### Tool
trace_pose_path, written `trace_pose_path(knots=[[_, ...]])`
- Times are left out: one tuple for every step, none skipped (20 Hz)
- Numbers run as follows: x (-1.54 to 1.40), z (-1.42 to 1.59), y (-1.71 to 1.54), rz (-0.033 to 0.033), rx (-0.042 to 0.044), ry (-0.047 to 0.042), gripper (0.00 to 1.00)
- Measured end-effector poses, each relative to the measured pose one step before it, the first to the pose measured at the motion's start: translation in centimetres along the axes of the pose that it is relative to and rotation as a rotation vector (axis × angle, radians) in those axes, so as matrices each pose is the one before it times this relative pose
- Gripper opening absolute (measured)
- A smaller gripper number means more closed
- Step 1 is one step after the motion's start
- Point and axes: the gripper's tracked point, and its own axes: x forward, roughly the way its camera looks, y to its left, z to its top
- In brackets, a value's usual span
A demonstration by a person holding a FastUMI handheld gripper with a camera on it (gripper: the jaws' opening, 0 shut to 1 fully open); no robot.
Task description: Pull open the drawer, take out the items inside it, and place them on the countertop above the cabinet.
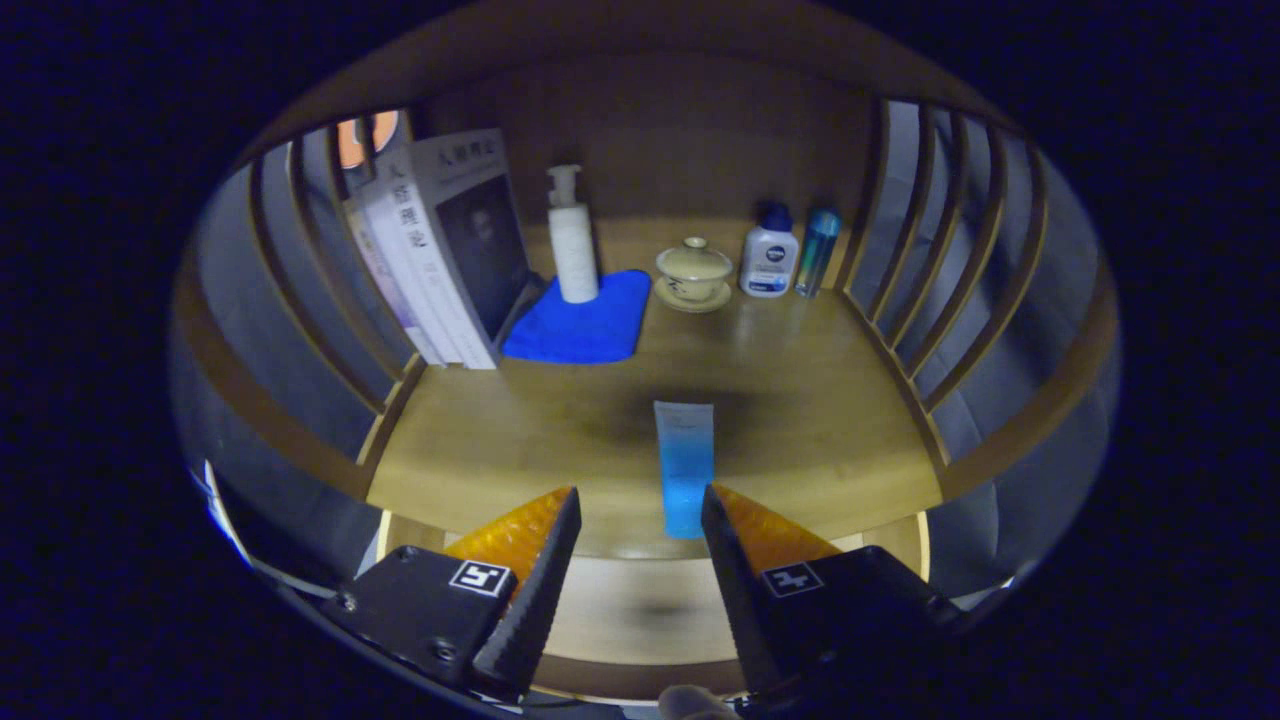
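Wooden slatted-side worktop [800, 400] already has the flat blue plastic tube [686, 465] lying on it just ahead of my tool [640, 505], fingers spread and empty, so I reckon I've let go.

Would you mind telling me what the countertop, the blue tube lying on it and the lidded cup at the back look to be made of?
Countertop: wood or wood veneer, satin, with visible grain. Blue tube: probably soft translucent plastic, with a flat crimped end. Lidded cup on its saucer: likely glazed ceramic, pale and glossy. The tool is open, the tube's near end between its fingers.
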Motion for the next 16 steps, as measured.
trace_pose_path(knots=[[-0.792, -0.283, 0.301, 0.00789, -0.00770, -0.02286, 0.77], [-0.728, -0.261, 0.260, 0.00633, -0.00805, -0.02793, 0.77], [-0.851, -0.262, 0.140, 0.00070, -0.01146, -0.03118, 0.77], [-0.790, -0.251, 0.201, 0.00432, -0.00823, -0.03374, 0.77], [-0.854, -0.271, 0.309, 0.00512, -0.00231, -0.03605, 0.77], [-0.724, -0.410, 0.210, 0.00875, -0.00362, -0.02991, 0.77], [-0.869, -0.473, 0.236, 0.00964, -0.00292, -0.02859, 0.77], [-0.894, -0.432, 0.306, 0.01025, 0.00111, -0.03013, 0.77], [-0.962, -0.382, 0.244, 0.00973, -0.00625, -0.02922, 0.77], [-0.924, -0.402, 0.092, 0.00181, -0.00962, -0.03089, 0.77], [-1.011, -0.355, 0.096, 0.00508, -0.00455, -0.03238, 0.77], [-1.041, -0.343, 0.163, 0.00637, 0.00459, -0.03168, 0.77], [-0.836, -0.276, 0.153, 0.00775, 0.00429, -0.03307, 0.79], [-1.078, -0.244, -0.121, -0.00033, 0.00536, -0.02987, 0.81], [-1.016, -0.195, -0.125, 0.00114, 0.00311, -0.03806, 0.83], [-0.668, -0.032, -0.501, -0.01055, 0.00138, -0.03365, 0.91]])
